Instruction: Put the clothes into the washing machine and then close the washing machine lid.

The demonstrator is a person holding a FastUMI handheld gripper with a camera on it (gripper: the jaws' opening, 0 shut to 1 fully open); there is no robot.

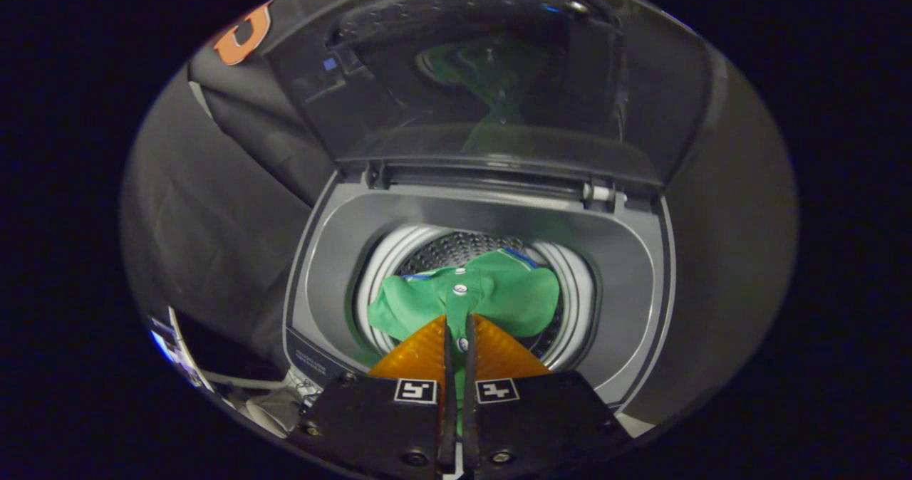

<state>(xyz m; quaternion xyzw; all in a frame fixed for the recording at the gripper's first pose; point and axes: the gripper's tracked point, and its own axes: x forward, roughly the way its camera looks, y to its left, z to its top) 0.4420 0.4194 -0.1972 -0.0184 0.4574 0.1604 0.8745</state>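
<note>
A green garment (499, 291) with white buttons and blue trim hangs over the round mouth of the washing machine's drum (581, 302). My gripper (459, 327) is shut on a fold of this garment, the cloth pinched between its two orange fingers (420, 355) just above the drum opening. The washing machine (335, 252) is a grey top-loader directly ahead and below. Its dark see-through lid (499, 74) stands raised upright behind the drum, with the green cloth mirrored in it.
Black cloth walls stand close on the left and right of the machine. At the near left, beside the machine's front corner, lie white cables and some pale items (263, 402).
</note>
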